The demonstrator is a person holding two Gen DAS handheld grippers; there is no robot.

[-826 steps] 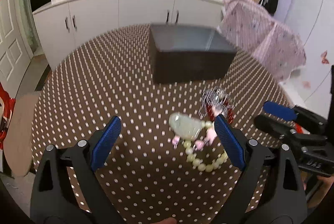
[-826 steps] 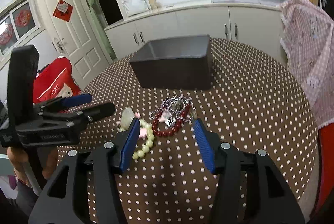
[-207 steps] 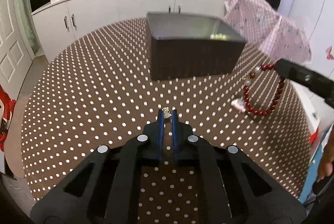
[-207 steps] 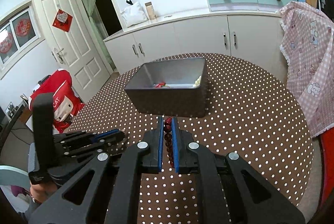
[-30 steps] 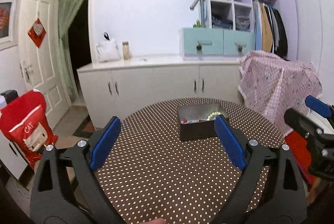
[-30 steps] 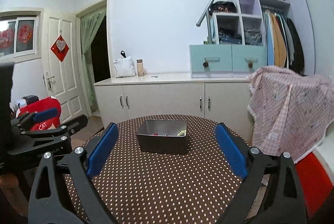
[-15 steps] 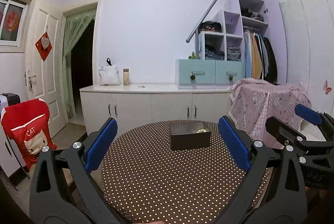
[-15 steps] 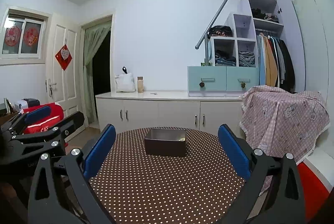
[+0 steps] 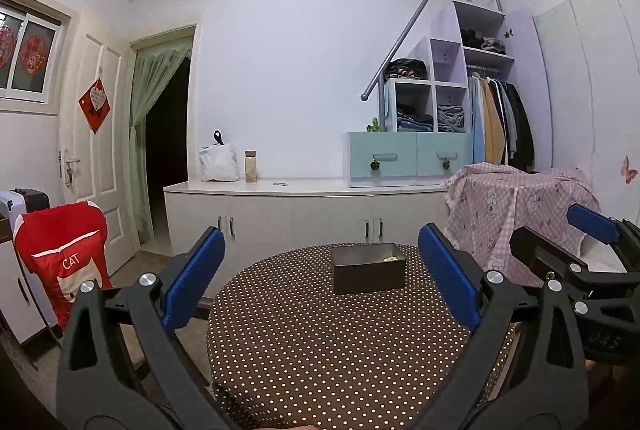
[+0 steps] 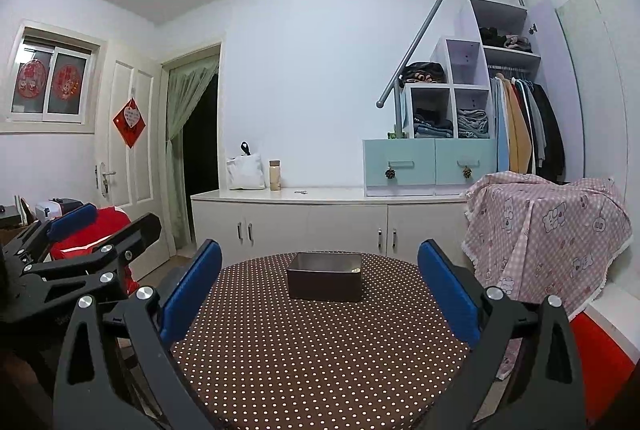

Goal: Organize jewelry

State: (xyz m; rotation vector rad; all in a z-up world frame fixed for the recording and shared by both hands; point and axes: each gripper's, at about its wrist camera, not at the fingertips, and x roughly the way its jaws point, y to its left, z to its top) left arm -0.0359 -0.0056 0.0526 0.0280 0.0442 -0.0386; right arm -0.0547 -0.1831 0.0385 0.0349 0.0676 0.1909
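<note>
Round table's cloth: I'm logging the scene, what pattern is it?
Dark brown tablecloth with small white polka dots, clearest in the right wrist view.

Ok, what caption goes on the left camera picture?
Both grippers, left and right, open above the dotted table, box holding beads.

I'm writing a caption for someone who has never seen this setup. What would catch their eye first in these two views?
Probably the round table in its brown, white-dotted cloth, with the dark box alone at its far side, pale beads just showing over its rim. Next, the blue-padded left gripper and right gripper, both open and held back from the table. Behind, the pink checked cloth draped at right and the red CAT cover at left stand out.
</note>
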